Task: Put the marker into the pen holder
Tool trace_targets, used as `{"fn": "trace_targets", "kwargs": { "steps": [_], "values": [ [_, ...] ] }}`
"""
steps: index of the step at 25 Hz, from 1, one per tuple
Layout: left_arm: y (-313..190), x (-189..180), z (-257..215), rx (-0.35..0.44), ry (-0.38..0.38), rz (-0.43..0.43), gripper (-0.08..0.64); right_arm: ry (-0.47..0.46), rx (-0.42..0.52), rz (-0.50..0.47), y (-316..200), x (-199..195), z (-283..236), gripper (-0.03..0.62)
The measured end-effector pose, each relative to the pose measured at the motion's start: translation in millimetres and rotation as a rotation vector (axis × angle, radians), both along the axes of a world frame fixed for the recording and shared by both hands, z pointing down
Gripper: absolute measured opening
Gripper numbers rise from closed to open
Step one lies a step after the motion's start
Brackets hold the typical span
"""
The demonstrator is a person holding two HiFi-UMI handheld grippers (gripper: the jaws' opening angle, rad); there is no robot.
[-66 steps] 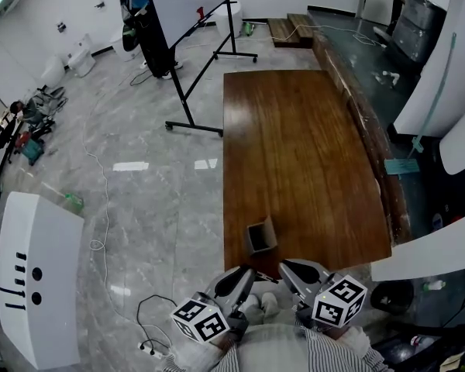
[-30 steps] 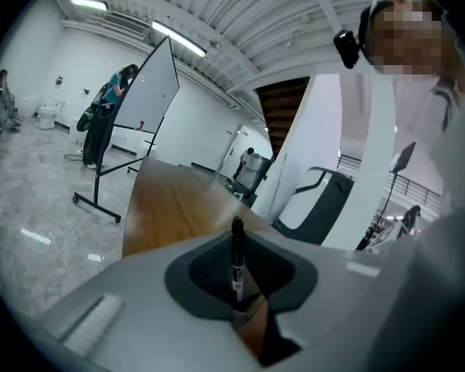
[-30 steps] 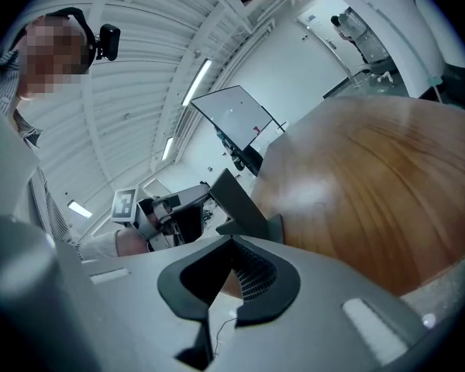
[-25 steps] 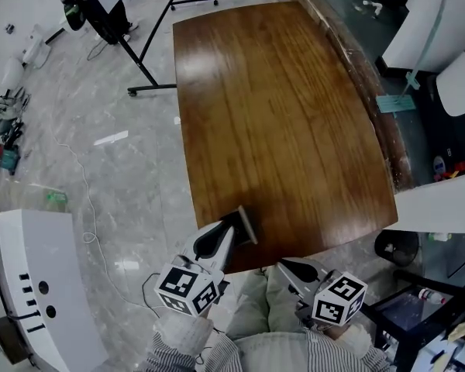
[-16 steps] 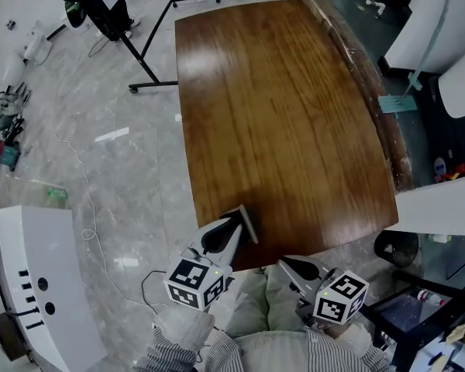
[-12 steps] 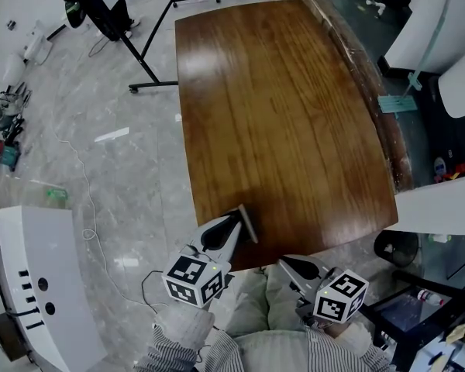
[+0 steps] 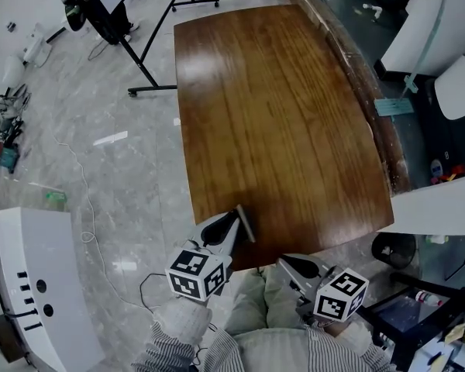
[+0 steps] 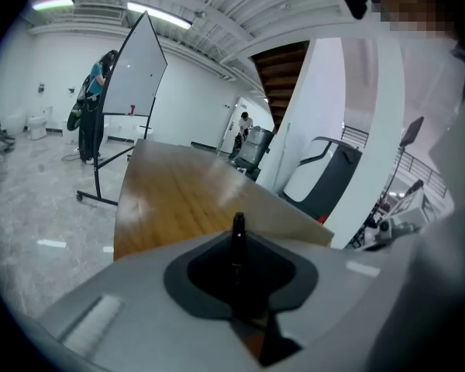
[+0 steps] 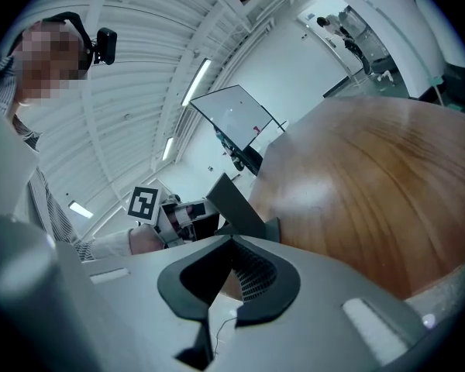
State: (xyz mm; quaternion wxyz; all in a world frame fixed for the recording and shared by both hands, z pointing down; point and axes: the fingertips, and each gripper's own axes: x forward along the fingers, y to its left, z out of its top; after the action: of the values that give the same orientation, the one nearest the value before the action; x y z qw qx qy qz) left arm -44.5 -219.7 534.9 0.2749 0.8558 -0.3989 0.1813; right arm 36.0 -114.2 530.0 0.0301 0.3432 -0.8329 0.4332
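1. L side: your left gripper (image 7: 229, 223) sat at the near-left corner of the wooden table (image 7: 279, 115). Its marker cube was toward you and its jaws pointed away over the table edge.
2. Its jaws were clamped together on the marker (image 8: 238, 235). This was a thin dark stick held upright betw. the pads, with its tip poking out past them.
3. The pen holder (image 7: 246, 224) was just R of those jaw tips in the head view, at the table edge. Whether it touched the jaws: can't tell. From the right gripper view the pen holder (image 9: 231, 198) showed as a dark grey box, tilted, just beyond the right jaws.
4. R side: your right gripper (image 7: 283, 262) hung off the near table edge, apart from the holder. Its jaws were closed w/ nothing betw. them.
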Motion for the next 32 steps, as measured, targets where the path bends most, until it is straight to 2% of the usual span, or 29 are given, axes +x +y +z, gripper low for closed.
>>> {"fn": "trace_targets", "kwargs": {
  "steps": [3, 7, 13, 18, 22, 27, 32],
  "values": [
    [-2.9, -0.8, -2.4, -0.023, 0.030, -0.010, 0.063, 0.006, 0.010, -0.007, -2.6, 1.2, -4.2, -0.002],
    [-2.8, -5.2, -13.6, -0.004, 0.049, -0.020, 0.108, 0.009, 0.034, -0.012, -4.1, -1.2, -13.6, -0.002],
    [14.0, -4.5, -36.3, 0.025, 0.090, 0.002, 0.107, 0.024, 0.093, -0.049, -4.1, -7.5, -35.1, -0.002],
    [37.8, -9.5, -62.6, 0.081, 0.129, -0.006, 0.037, 0.031, 0.149, -0.089, 0.8, -18.3, -54.9, -0.002],
    [64.0, -10.8, -73.8, 0.087, 0.155, -0.022, 0.009, 0.041, 0.193, -0.129, 7.7, -27.3, -69.5, -0.002],
    [98.5, -4.2, -86.7, 0.093, 0.223, -0.020, 0.009, 0.036, 0.231, -0.156, 17.0, -39.2, -84.6, -0.002],
    [125.6, 2.2, -86.5, 0.088, 0.250, -0.011, 0.008, 0.049, 0.262, -0.195, 24.7, -48.8, -90.2, -0.002]
  ]
}}
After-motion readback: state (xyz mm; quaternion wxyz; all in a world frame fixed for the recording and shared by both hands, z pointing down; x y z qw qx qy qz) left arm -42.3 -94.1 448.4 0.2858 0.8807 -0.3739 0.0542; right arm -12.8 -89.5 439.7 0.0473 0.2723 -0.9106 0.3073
